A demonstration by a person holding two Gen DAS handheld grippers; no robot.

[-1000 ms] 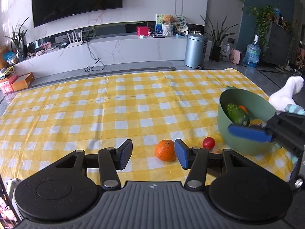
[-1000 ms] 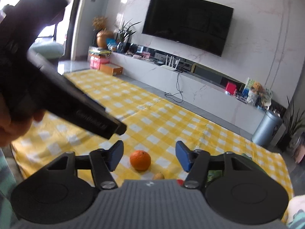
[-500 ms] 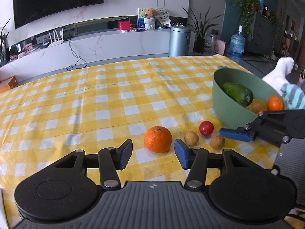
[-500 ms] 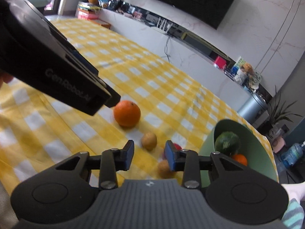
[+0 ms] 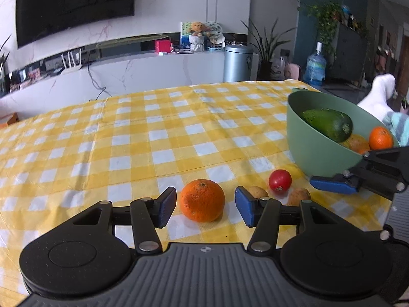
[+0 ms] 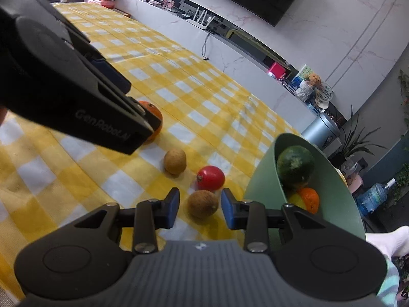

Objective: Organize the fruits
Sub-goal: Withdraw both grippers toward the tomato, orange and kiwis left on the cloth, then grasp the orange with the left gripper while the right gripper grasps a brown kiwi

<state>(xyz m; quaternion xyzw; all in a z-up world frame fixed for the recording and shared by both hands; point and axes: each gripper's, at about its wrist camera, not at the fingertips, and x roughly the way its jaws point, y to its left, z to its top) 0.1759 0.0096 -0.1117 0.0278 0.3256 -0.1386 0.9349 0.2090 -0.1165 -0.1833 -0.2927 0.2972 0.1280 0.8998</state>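
Framing the orange (image 5: 202,200) on the checked cloth (image 5: 153,140), left gripper (image 5: 205,206) jaws opening, not touching | right gripper (image 6: 200,207) jaws apart around brown fruit (image 6: 202,203), beside green bowl (image 6: 263,179)

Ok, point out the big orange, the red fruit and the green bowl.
Orange (image 5: 202,200), left wrist view, middle of its peel.
Red fruit (image 6: 211,177), right wrist view, centre of its skin.
Bowl (image 5: 317,153), left wrist view, outer wall.
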